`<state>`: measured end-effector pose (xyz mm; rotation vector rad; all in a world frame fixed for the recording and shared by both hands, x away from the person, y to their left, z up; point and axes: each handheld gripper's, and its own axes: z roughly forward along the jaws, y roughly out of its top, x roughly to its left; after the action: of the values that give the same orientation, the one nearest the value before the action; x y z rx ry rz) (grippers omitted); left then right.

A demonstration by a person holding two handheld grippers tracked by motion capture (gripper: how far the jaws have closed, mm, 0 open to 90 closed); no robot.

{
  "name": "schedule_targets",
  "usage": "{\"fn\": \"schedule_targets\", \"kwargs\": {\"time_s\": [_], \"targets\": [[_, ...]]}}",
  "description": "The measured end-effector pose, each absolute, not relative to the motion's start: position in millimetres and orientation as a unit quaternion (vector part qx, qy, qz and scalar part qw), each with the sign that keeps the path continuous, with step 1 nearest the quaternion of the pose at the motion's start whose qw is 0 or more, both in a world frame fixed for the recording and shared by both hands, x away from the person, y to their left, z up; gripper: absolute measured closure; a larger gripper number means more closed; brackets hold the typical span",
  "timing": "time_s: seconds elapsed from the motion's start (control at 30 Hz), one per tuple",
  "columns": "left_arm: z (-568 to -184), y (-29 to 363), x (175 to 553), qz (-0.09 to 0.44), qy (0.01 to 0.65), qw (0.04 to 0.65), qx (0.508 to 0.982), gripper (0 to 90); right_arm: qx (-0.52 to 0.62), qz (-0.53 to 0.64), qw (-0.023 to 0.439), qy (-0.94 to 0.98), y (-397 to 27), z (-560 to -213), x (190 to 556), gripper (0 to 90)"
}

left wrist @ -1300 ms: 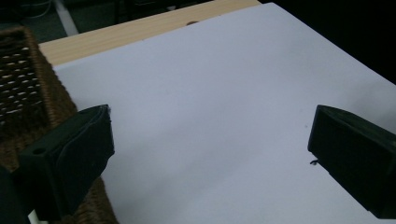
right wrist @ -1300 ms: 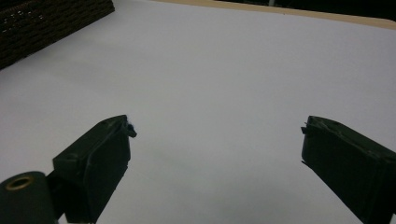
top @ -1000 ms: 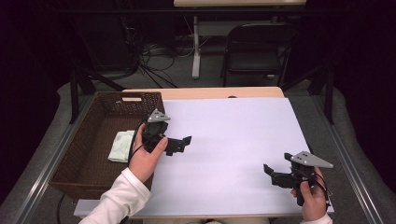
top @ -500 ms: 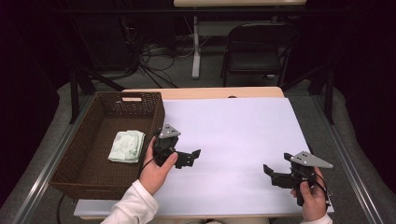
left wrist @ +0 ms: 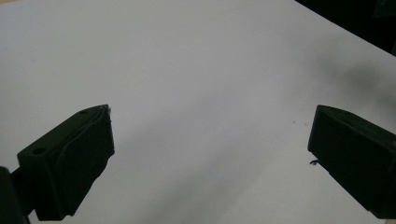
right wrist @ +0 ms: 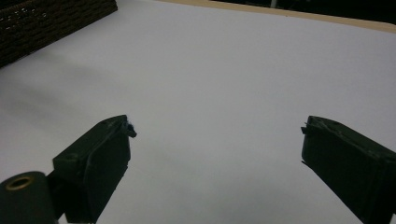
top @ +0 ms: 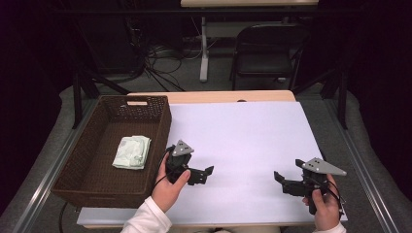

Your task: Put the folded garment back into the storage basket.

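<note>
Nearest the person, the right gripper (top: 281, 180) is held low over the near right part of the white table (top: 243, 131), well apart from everything else. In the right gripper view its two black jaws stand wide apart with nothing between them and bare white surface beyond; a corner of the brown wicker basket (right wrist: 51, 21) shows far off at the upper left.

A little farther in and to the left, the left gripper (top: 206, 174) sits in the person's left hand (top: 167, 187), just beside the basket's (top: 163, 121) right wall and pointing away from it, toward the middle of the table. Its jaws are also spread wide and empty, as the left gripper view (left wrist: 210, 158) shows, with plain white table under them.

Inside the basket, a folded pale green cloth (top: 132, 151) lies flat on the floor near the right wall, clear of both grippers.

Nothing stands on the table between the two grippers. Beyond the table's far wooden edge stand a dark folding chair (top: 269, 53) and, left of it, loose cables (top: 160, 60) on the floor.
</note>
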<state>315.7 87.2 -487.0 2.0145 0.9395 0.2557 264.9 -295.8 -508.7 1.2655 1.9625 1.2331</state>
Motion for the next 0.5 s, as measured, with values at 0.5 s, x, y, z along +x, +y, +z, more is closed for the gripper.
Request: {"fn": "schedule_targets", "kwargs": {"time_s": [0.5], "targets": [[-516.5, 92.1, 307.3, 0.109, 0.368, 0.448, 0.807, 0.4, 0.463, 0.449, 0.25, 0.722, -294.6, -508.9, 264.3, 7.5]]}}
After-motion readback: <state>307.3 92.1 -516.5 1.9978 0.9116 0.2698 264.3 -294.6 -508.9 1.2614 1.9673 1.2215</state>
